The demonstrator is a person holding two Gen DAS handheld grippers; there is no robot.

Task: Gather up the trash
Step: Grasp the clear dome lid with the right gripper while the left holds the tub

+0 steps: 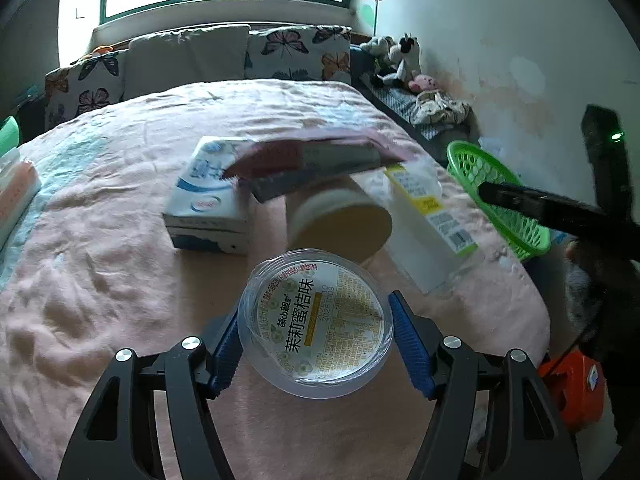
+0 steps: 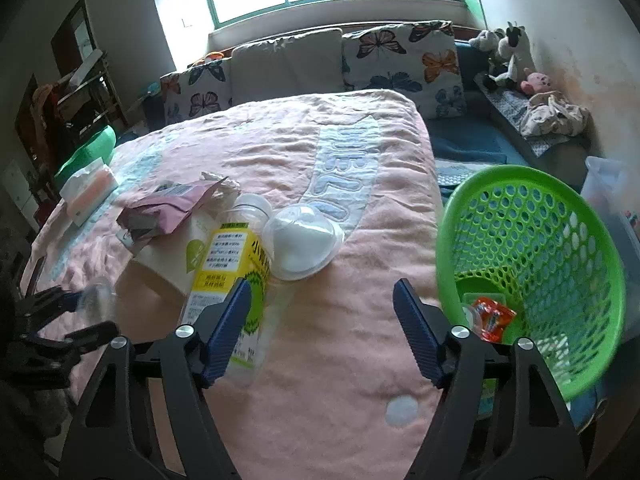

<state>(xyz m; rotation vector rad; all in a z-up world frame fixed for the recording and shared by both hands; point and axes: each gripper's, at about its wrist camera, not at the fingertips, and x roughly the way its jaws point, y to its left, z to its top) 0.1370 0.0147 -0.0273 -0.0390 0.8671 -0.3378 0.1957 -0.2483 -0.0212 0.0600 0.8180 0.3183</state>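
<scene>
My left gripper (image 1: 316, 338) is shut on a clear plastic jelly cup (image 1: 318, 322) with a yellow printed lid, held above the pink bedspread. Behind it lie a beige paper cup (image 1: 340, 220), a pink pouch (image 1: 304, 158), a blue-white tissue box (image 1: 210, 198) and a clear bottle with a yellow-green label (image 1: 432, 216). My right gripper (image 2: 322, 320) is open and empty above the bed, its left finger over the bottle (image 2: 232, 276). A white plastic cup (image 2: 302, 242) lies beside the bottle. The green mesh basket (image 2: 532, 256), holding an orange wrapper (image 2: 494, 318), stands to the right.
The basket (image 1: 496, 196) sits off the bed's right edge in the left wrist view. A tissue pack (image 2: 90, 192) lies at the bed's left. Butterfly pillows (image 2: 404, 60) and stuffed toys (image 2: 508, 56) are at the back. An orange box (image 1: 572, 388) is on the floor.
</scene>
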